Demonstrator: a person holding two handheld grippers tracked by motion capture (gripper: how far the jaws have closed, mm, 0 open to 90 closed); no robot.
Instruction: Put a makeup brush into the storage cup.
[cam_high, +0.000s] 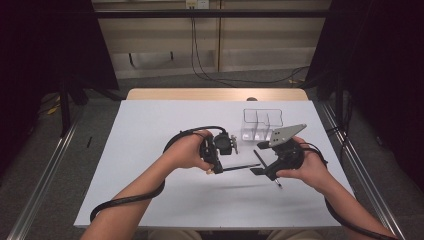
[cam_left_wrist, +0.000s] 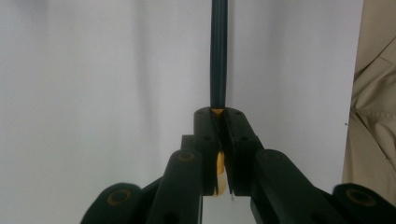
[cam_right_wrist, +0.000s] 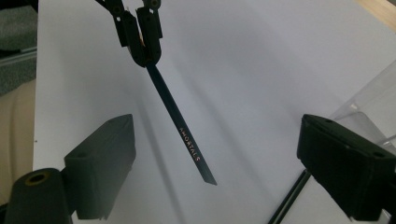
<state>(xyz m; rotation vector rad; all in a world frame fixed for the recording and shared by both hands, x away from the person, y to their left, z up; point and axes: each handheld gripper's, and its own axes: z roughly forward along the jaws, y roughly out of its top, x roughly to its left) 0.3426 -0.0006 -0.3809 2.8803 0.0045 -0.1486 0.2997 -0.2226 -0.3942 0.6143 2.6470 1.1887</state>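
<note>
Now, high view: we hold the pencil (cam_high: 242, 167) level above the white table (cam_high: 150, 165), between the two hands and near the table's middle.
Left gripper (cam_high: 218, 170): clamped on the pencil's left end, so the shaft sticks out to the right.
Right gripper (cam_high: 256, 159): jaws spread wide around the free end, not touching it.
Clear holder (cam_high: 262, 124): see-through plastic with dividers and hard edges, standing just beyond the right gripper.
Left gripper view: the jaws pinch a yellow butt end, and the dark, slim, straight shaft runs away from them over the matte white board.
Right gripper view: the pencil slants down from the left gripper's closed jaws, its flat-cut free end hanging between our own broad black pads, well apart from each.
Surface: smooth dark lacquer with small pale lettering, so we judge it slippery.
Handover advice: we centre the pads on the shaft a little back from the free end, square them to it and close gently. The left grip should let go only once the right one is firm.
</note>
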